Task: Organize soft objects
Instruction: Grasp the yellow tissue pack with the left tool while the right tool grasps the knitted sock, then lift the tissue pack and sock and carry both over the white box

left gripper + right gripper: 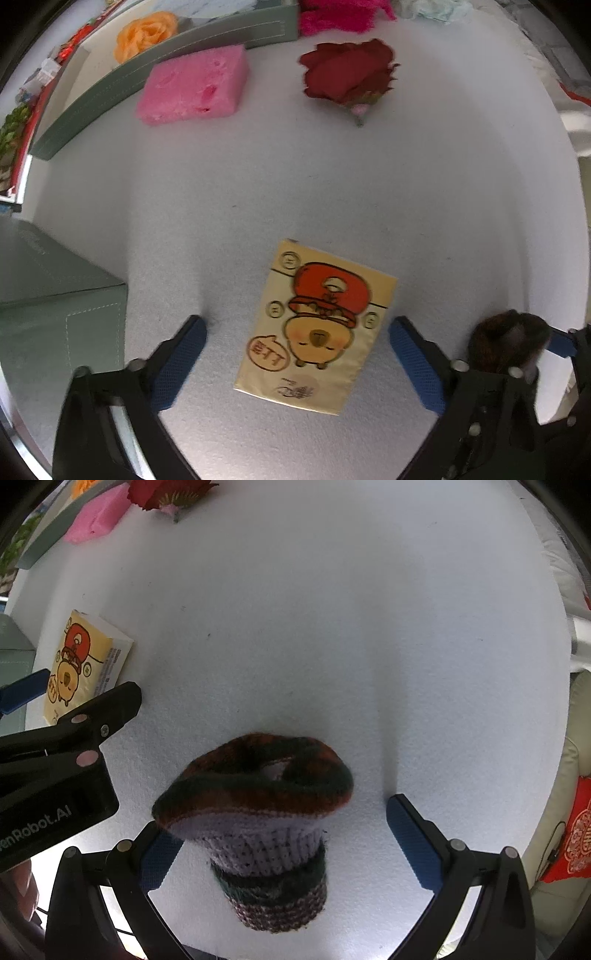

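The left gripper [297,347] hangs with fingers apart either side of one yellow cartoon packet [314,326], not touching it. The right gripper [284,845] also stands apart around one knitted hat [258,812] on the white felt table [351,646]. Toward the far edge lie one pink sponge [194,86] and one red fabric rose [349,72]; an orange rose [144,33] sits inside a green box [110,92].
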